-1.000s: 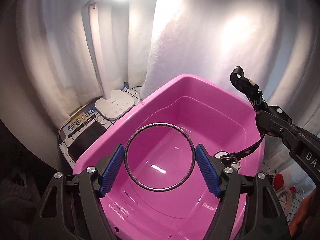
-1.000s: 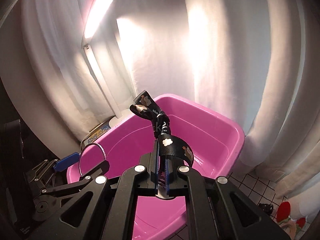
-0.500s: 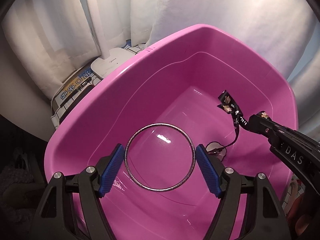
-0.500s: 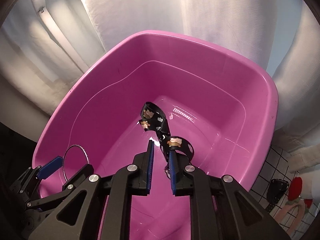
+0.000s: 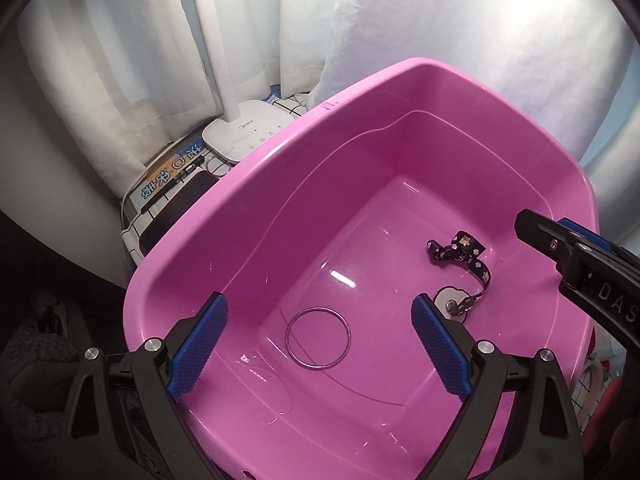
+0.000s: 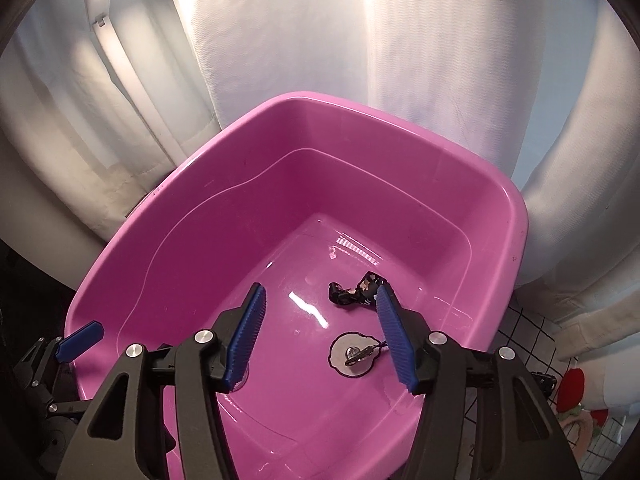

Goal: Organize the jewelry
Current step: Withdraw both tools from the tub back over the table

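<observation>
A thin dark metal bangle (image 5: 318,337) lies flat on the floor of the pink plastic tub (image 5: 248,184). A black patterned strap with a round white charm (image 5: 460,276) lies on the tub floor to its right; it also shows in the right wrist view (image 6: 356,322). My left gripper (image 5: 320,344) is open and empty above the bangle. My right gripper (image 6: 320,332) is open and empty above the strap, and its tip shows in the left wrist view (image 5: 560,240). The tub (image 6: 168,240) fills the right wrist view.
A white lamp base (image 5: 246,130) and its pole stand behind the tub's left corner, beside a printed box and a dark flat object (image 5: 176,204). White curtains (image 6: 320,40) hang behind. A checked cloth (image 6: 532,332) and a red-and-white item lie right of the tub.
My left gripper opened and the bangle dropped onto the tub floor. My right gripper opened wide and the strap with its charm now lies on the tub floor.
</observation>
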Demonstrator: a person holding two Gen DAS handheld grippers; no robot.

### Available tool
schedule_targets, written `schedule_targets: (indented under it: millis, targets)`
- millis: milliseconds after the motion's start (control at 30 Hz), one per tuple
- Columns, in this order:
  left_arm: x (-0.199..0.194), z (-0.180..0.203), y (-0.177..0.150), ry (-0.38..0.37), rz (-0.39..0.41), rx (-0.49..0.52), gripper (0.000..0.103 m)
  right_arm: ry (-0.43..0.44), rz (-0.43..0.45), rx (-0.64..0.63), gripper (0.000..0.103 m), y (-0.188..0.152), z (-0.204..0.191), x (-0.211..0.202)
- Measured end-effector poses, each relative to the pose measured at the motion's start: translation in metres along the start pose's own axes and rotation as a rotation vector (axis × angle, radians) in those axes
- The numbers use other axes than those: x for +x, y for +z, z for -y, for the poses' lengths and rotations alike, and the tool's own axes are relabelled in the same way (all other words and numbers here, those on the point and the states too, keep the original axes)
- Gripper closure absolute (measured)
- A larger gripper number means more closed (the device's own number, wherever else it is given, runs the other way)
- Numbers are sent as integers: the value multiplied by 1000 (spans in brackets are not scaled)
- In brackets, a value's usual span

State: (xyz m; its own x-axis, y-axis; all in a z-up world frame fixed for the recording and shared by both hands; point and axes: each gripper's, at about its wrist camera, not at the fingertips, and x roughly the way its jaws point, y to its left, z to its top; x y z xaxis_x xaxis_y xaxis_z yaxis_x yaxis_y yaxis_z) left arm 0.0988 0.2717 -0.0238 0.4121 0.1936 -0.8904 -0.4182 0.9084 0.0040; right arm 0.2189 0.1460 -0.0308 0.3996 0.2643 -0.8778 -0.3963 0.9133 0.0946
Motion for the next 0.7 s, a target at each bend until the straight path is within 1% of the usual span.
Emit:
schedule_targets:
  millis: [100,333,467,700]
  targets:
    - [-9,1,-3,4,18,2,12,-15,23,-6,48,4,-6,-1]
    - [-32,5,-14,2,70,13,10,-74,77,-51,48,-5,-8,-22]
    - [-46,9,-20,5,102,29,9,-89,98,-67,48,-12,-7,-31]
    - [-70,16,-35,0,152,63,8,-91,132,-46,48,-30,7,-52]
